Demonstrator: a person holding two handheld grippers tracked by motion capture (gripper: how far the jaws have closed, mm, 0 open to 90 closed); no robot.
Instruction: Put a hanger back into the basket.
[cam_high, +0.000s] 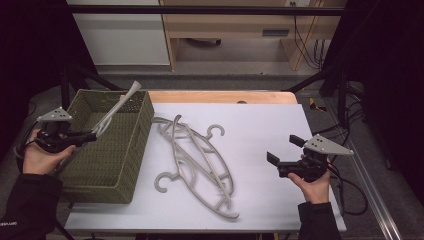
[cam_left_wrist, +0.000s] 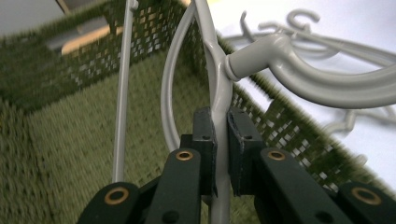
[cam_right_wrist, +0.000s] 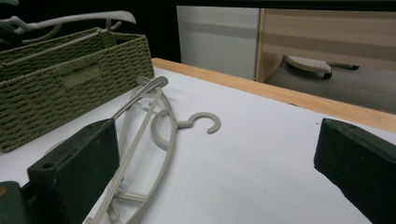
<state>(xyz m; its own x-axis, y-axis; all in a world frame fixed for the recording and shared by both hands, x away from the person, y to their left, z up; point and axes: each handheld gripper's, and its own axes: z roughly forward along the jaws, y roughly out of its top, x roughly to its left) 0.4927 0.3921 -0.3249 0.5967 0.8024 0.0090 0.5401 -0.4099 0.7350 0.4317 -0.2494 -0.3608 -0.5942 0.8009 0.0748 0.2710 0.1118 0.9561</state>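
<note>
Black jaws of the left gripper (cam_left_wrist: 221, 140) sit pressed tight on a grey plastic hanger (cam_left_wrist: 219, 88), pinching its thin bar right between the pads. Hanger is held over the green woven basket (cam_high: 127, 150), one end sticking up past the far rim, the rest angled down inside; grip near one end likely lets the long piece tip in lengthways. Looks like the drop into the basket is the step in hand, not yet released. Held hanger is pale grey, smooth, slim curved arms, rounded shoulder. Basket stands at the left edge of the white table (cam_high: 270, 130). Pile of matching hangers (cam_high: 197, 160) lies tangled on the table just beside the basket, hooks pointing different ways. Right gripper (cam_high: 285, 155) hovers over the table on the right, jaws spread wide, nothing between them, pointed at the pile, probably ready for the next pick.
</note>
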